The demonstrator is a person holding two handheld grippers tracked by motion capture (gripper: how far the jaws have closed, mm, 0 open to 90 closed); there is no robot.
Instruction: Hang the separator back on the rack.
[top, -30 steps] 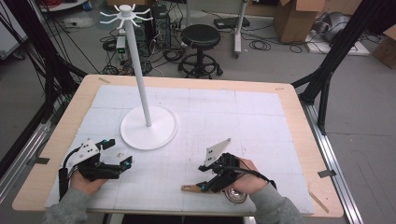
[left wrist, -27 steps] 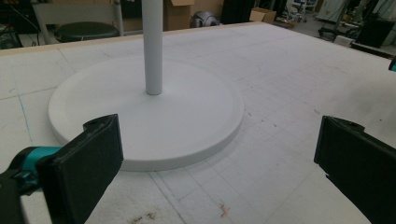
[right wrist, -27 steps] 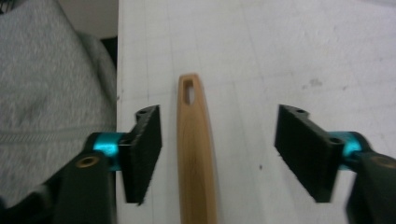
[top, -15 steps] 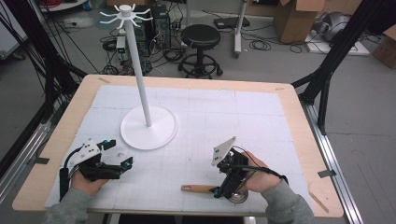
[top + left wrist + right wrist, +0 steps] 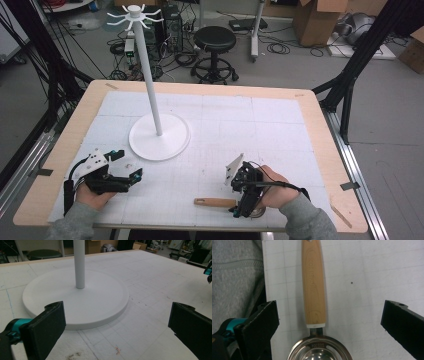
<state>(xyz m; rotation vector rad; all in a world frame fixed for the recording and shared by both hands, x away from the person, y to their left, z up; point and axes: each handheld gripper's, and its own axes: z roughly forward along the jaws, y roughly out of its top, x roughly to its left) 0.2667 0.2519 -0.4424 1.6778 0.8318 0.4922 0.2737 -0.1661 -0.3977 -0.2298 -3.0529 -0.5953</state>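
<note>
From the high view, a wooden worktop point(image 5: 320, 125) covered with a white gridded mat sits in a workshop, and a person's forearms in grey sleeves come in from its near edge. A white stand point(image 5: 159, 134), a tall pole on a round base with hooks at the top, stands left of the worktop's middle. The left gripper point(image 5: 131, 176) rests near the near left corner, held level in the left hand, its jaws apart with nothing between them. The right gripper point(image 5: 239, 210) is by the near edge, right of centre, pointing down over a measuring spoon point(image 5: 216, 202) that lies flat on the mat, wooden handle pointing towards the left edge. In the left gripper view, the two black jaws stand wide apart, and the stand's round base lies on the mat just beyond them. In the right gripper view, the jaws have just been opening and now stand wide apart; the spoon lies between them, untouched by either pad, its wooden handle running away from the camera and its steel bowl nearest. A grey sleeve point(image 5: 235, 277) shows beside the mat's edge.
</note>
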